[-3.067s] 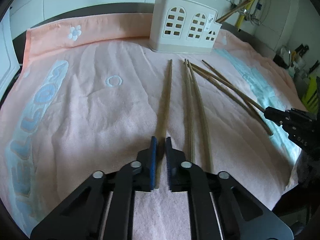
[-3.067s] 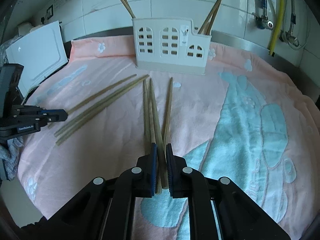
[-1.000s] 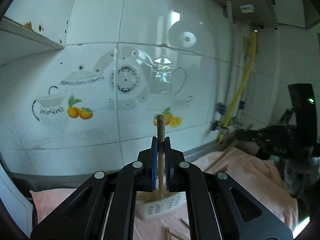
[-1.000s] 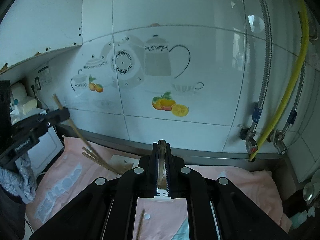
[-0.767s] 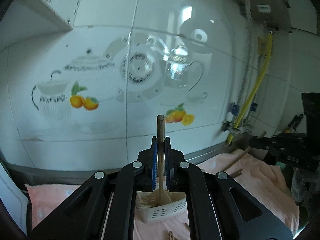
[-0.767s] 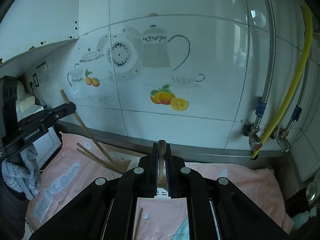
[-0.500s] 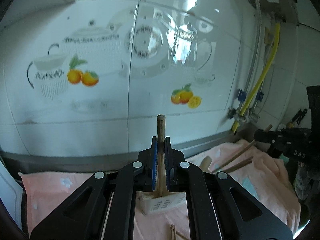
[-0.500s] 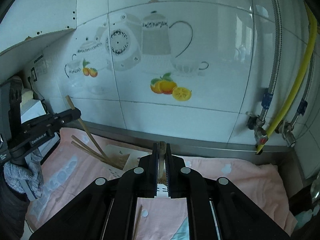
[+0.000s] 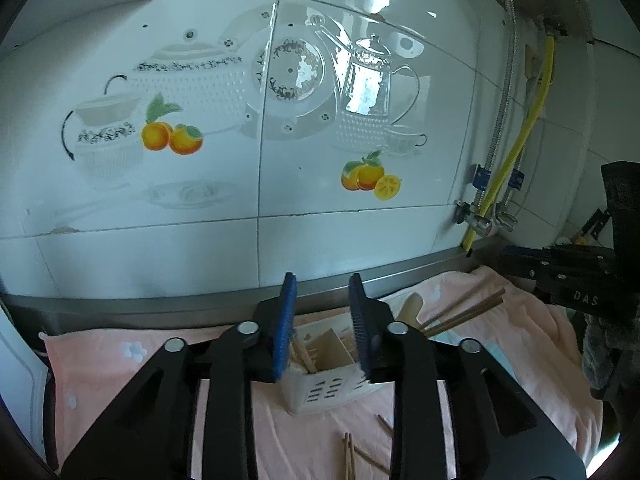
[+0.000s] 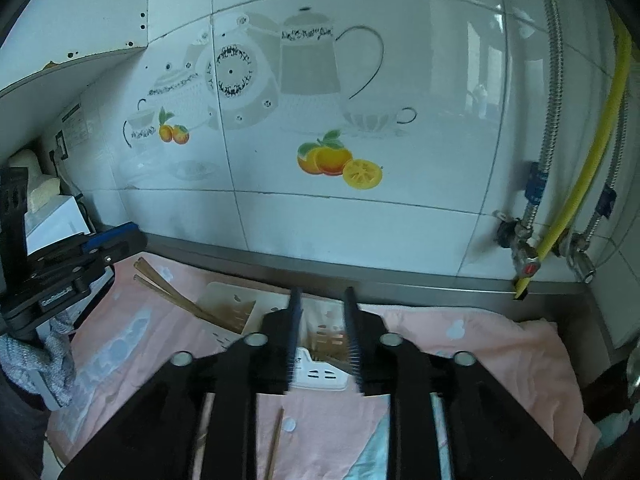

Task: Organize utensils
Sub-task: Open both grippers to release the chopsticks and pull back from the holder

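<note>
Cool daylight glares off the glossy wall tiles; fisheye edges curve and darken.

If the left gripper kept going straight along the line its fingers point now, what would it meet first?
Most likely the white utensil holder, which sits right between and just beyond the left gripper, whose jaws are opening with nothing gripped between them. Depth is unclear, so it might first brush the chopsticks standing inside.

Both chopsticks have left the opening left hand-held gripper and right hand-held gripper.
</note>
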{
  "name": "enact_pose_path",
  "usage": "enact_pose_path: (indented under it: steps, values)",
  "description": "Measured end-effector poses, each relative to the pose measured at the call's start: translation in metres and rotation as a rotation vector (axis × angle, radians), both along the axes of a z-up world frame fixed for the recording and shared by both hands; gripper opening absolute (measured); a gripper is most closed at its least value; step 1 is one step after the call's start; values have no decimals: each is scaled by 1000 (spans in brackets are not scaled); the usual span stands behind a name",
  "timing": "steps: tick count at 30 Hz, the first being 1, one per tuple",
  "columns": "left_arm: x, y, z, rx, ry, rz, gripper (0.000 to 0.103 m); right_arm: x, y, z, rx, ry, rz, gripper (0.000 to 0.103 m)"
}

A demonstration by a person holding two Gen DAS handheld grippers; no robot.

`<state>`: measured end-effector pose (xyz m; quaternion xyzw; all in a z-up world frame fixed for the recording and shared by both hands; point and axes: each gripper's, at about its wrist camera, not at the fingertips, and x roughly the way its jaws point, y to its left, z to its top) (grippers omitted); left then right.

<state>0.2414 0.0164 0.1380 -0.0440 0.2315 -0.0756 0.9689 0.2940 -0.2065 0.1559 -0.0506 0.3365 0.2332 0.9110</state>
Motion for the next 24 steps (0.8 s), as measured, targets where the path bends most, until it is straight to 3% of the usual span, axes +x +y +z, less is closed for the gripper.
enact_pose_path:
  steps: [10, 16, 24]
  values:
    - [-57, 12, -16, 2, -5, 14, 56, -54, -13, -7, 43, -58, -4, 59]
    - [-91, 21, -44, -10, 32, 25, 61, -94, -10, -29, 18, -92, 0, 72]
    - [-128, 25, -92, 11, 102, 35, 67, -137, -7, -76, -2, -65, -9, 77]
